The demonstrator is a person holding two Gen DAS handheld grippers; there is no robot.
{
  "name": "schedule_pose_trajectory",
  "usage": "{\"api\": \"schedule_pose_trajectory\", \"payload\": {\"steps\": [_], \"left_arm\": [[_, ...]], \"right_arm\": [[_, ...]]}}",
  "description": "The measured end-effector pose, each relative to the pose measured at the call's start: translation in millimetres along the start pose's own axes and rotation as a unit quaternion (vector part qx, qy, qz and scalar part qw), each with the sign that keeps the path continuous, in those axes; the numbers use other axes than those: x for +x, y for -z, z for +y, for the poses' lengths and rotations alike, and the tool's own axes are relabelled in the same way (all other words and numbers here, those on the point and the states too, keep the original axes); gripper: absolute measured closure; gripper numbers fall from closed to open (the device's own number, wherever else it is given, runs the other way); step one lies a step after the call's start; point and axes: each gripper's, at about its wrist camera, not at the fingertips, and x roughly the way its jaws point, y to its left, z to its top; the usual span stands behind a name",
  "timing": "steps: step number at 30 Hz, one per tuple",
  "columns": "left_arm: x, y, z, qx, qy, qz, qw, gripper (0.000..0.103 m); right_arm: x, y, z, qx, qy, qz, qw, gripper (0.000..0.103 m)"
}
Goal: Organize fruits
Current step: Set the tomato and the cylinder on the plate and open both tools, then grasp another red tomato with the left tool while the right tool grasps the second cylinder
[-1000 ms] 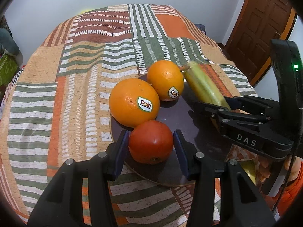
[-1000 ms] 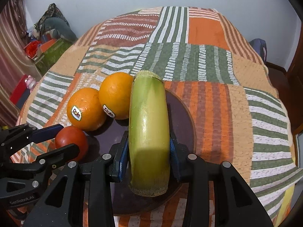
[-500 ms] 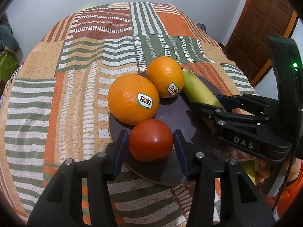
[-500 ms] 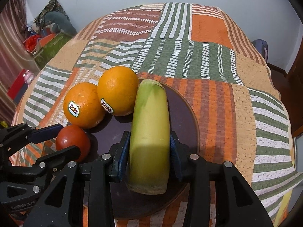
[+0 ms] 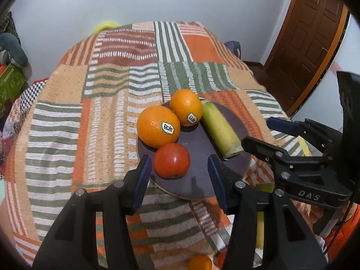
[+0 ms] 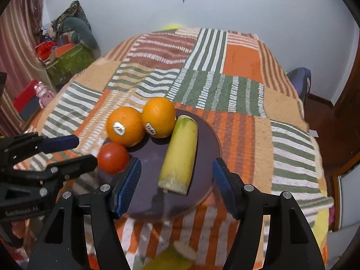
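Four pieces sit on the round dark wooden plate (image 5: 200, 180) on the patchwork-covered surface (image 5: 67, 121): two sticker-labelled oranges (image 5: 158, 129) at its far side, a smooth red tomato (image 5: 172, 160) at its near-left rim, and a yellow-green cut stalk (image 6: 181, 153) lying across its right half. The left hand-held gripper (image 5: 178, 180) hangs wide open just short of the tomato, the right hand-held gripper (image 6: 176, 187) wide open around the stalk's near end, touching nothing. The tomato looks risky: it sits close to the plate's rim, and a careless nudge from a finger could roll it off. The stalk could also roll against the oranges.
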Motion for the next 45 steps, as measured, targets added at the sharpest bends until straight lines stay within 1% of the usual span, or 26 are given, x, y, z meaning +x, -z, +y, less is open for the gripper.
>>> {"api": "schedule_pose_trajectory", "payload": {"steps": [5, 7, 10, 12, 14, 19, 23, 26, 28, 30, 33, 38, 41, 45], "left_arm": [[-32, 10, -2, 0.003, -0.003, -0.021, 0.9998, 0.045], [-43, 17, -2, 0.005, -0.003, -0.024, 0.9997, 0.044], [-54, 29, -2, 0.005, -0.005, -0.025, 0.9997, 0.04], [-59, 38, -2, 0.007, -0.007, -0.023, 0.9997, 0.039], [-61, 47, -3, 0.009, -0.009, -0.017, 0.9998, 0.039], [-60, 70, -5, 0.01, -0.006, 0.001, 0.9999, 0.039], [-57, 87, -10, 0.009, 0.004, 0.018, 0.9998, 0.039], [-53, 98, -17, 0.015, 0.011, 0.032, 0.9993, 0.039], [-51, 105, -24, 0.021, 0.013, 0.037, 0.999, 0.039], [-49, 110, -30, 0.026, 0.015, 0.041, 0.9987, 0.039], [-46, 116, -41, 0.035, 0.022, 0.049, 0.998, 0.039], [-39, 123, -56, 0.055, 0.03, 0.06, 0.9963, 0.039], [-35, 127, -63, 0.057, 0.035, 0.063, 0.9957, 0.039], [-30, 128, -67, 0.053, 0.039, 0.061, 0.996, 0.039]], "right_arm": [[-32, 15, 10, -0.016, 0.01, -0.018, 1.0, 0.036], [-39, 22, 14, -0.018, 0.012, -0.019, 1.0, 0.036], [-46, 38, 17, -0.018, 0.013, -0.015, 1.0, 0.036], [-48, 49, 20, -0.019, 0.015, -0.011, 1.0, 0.035], [-46, 63, 25, -0.022, 0.015, 0.0, 1.0, 0.029], [-31, 95, 32, -0.012, 0.009, 0.034, 0.999, 0.028], [-13, 103, 23, 0.024, -0.002, 0.056, 0.998, 0.028], [0, 104, 17, 0.031, -0.001, 0.071, 0.997, 0.029], [2, 105, 17, 0.031, -0.005, 0.069, 0.997, 0.029], [1, 106, 23, 0.018, -0.01, 0.066, 0.998, 0.037], [-3, 110, 30, -0.001, -0.012, 0.064, 0.998, 0.043], [-13, 117, 21, 0.008, -0.047, 0.066, 0.997, 0.059], [-22, 123, 18, 0.001, -0.045, 0.068, 0.997, 0.063], [-34, 131, 13, -0.007, -0.041, 0.072, 0.997, 0.065]]}}
